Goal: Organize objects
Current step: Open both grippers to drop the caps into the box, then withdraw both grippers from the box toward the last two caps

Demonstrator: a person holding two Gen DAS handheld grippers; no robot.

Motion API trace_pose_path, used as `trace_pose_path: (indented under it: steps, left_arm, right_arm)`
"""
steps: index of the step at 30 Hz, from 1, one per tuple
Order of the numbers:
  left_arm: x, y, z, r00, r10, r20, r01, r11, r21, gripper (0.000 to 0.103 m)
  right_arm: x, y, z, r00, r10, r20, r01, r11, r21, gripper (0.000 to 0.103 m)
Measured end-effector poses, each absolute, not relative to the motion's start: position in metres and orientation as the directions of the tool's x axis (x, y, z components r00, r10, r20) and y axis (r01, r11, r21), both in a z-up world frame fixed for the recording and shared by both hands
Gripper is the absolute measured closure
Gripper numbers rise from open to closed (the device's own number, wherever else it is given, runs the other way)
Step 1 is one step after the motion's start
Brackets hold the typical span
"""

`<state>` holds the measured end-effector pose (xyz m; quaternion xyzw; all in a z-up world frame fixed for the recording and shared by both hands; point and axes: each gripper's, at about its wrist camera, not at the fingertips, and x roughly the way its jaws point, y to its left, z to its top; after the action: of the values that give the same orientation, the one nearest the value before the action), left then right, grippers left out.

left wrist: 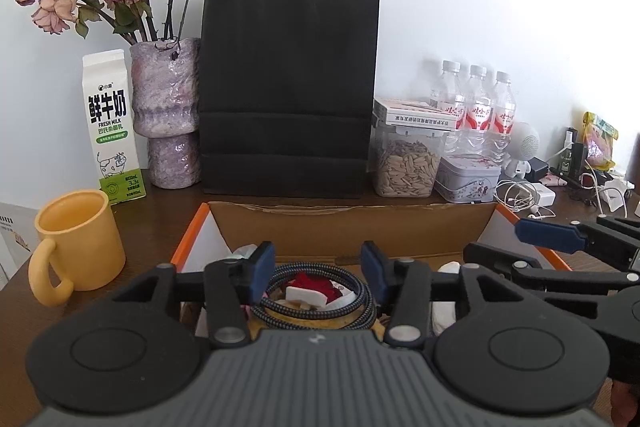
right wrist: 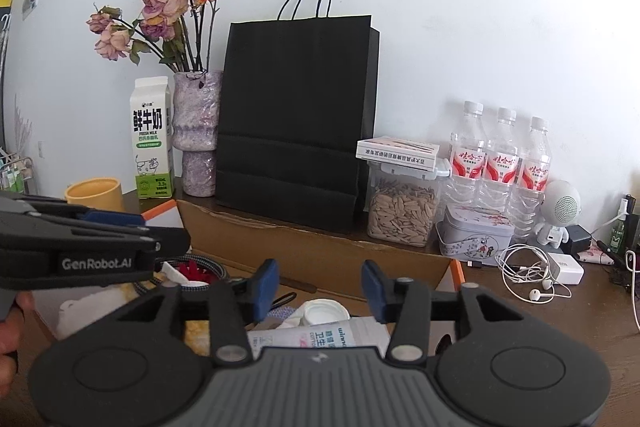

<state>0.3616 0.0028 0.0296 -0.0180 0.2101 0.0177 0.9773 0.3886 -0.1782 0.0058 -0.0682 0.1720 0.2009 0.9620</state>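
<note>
Two handheld grippers hover side by side over an open cardboard box (left wrist: pixel 352 227) on a cluttered wooden desk (right wrist: pixel 560 327), probably set there to gather loose items. The left gripper (left wrist: pixel 318 275) stands partly open and empty; a coiled braided cable (left wrist: pixel 320 301) lies in the box just below and beyond its pads. The right gripper (right wrist: pixel 320 289) is likewise partly open, holding nothing, with a white bottle cap (right wrist: pixel 325 311) and a tissue packet (right wrist: pixel 320 337) beneath its jaws

The left gripper (left wrist: pixel 318 277) hides much of the cardboard box (left wrist: pixel 352 227); at three o'clock, the snack packet (left wrist: pixel 598 143) label is unreadable.
</note>
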Motion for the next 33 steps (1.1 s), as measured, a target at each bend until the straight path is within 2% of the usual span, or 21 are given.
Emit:
trace_pose_path:
  steps: [2,3,5,6,8,33]
  left_arm:
    - [0.36,0.005,0.03,0.914,0.04,-0.404,-0.056,0.998,-0.029,0.026]
    - [0.359,0.005,0.03,0.916,0.053,-0.397,-0.069,0.997,-0.026,0.023]
    - [0.359,0.007,0.031,0.915,0.093,-0.393,-0.108,0.994,-0.015,0.006]
    - [0.359,0.009,0.031,0.914,0.116,-0.389,-0.132,0.991,-0.015,0.0]
    - [0.359,0.012,0.032,0.916,0.108,-0.387,-0.128,0.991,-0.028,0.0]
    - [0.315,0.0,0.021,0.91,0.076,-0.407,-0.093,0.995,-0.02,0.0]
  right_arm:
    - [0.389,-0.181,0.006,0.864,0.356,-0.356,-0.4,0.914,-0.059,0.033]
    - [0.389,-0.182,0.006,0.867,0.35,-0.354,-0.394,0.917,-0.057,0.028]
    - [0.39,-0.185,0.007,0.878,0.328,-0.348,-0.369,0.928,-0.056,0.012]
    - [0.39,-0.187,0.007,0.881,0.322,-0.345,-0.361,0.931,-0.052,0.01]
    - [0.393,-0.192,0.007,0.882,0.317,-0.347,-0.35,0.936,-0.034,0.0]
    - [0.353,-0.207,0.002,0.891,0.295,-0.347,-0.33,0.943,-0.047,0.0]
